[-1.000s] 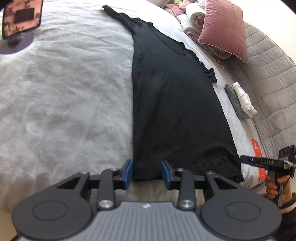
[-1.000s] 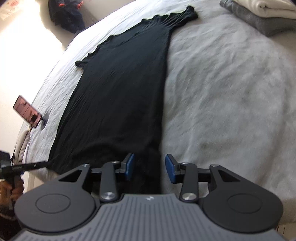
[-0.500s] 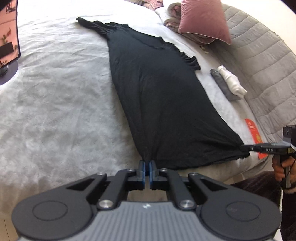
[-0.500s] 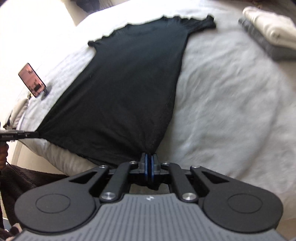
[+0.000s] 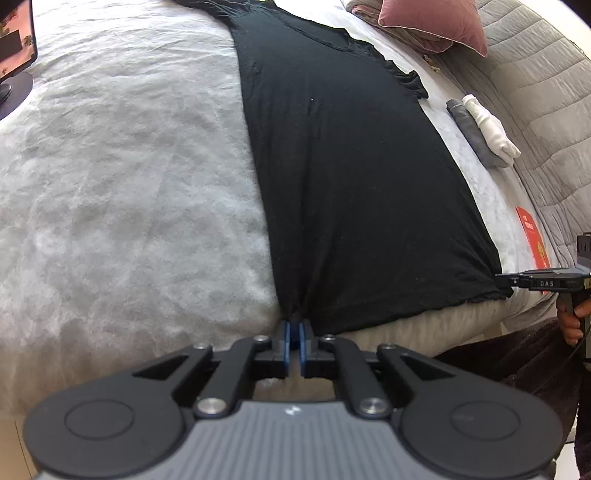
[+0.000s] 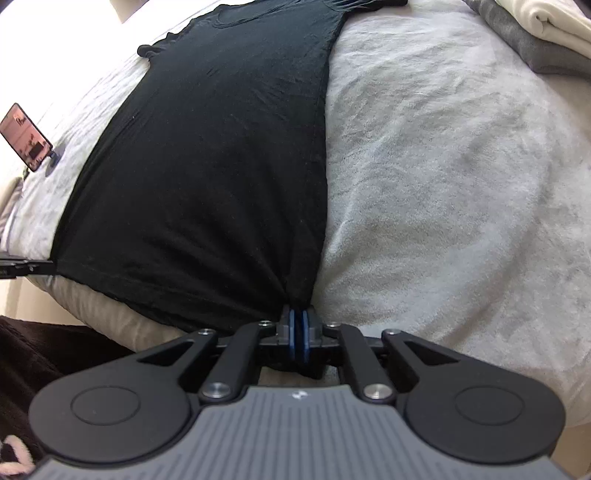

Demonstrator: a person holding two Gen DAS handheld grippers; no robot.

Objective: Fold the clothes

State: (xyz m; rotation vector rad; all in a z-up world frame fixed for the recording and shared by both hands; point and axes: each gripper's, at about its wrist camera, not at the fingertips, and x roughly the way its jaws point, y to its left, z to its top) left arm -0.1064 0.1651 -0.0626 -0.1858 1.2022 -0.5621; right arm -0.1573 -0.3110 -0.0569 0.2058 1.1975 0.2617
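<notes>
Both grippers have clamped since a second ago: their jaws, then spread apart at the hem, have just been closing and now pinch cloth between the blue pads, and the hem that lay slack is drawn taut between them.

From the left wrist view, the left gripper [image 5: 294,334] has its fingers nearly together on the hem corner of the black dress [image 5: 351,177], the fabric bunching into small folds right at the fingertips. The dress lies flat on the grey bedspread [image 5: 129,192], running from the near edge of the bed up toward the far edge, sleeves spread at the top. At the right, the right gripper [image 5: 504,279] bites the other hem corner, a hand [image 5: 570,317] on its grip. Beyond the dress, near the bed's right edge, sit folded grey and white clothes [image 5: 484,129], a red card [image 5: 533,236] and a pink pillow [image 5: 436,18]. A phone on a stand [image 5: 14,48] is at the far left.

From the right wrist view, the right gripper [image 6: 299,328] is closed on its hem corner, cloth gathered just ahead of the pads; the dress [image 6: 221,155] stretches away to the left of the fingers. The left gripper [image 6: 37,264] tip meets the opposite corner at the bed's left edge. The phone [image 6: 26,138] stands beyond it, and the folded clothes [image 6: 546,40] lie at the top right.
</notes>
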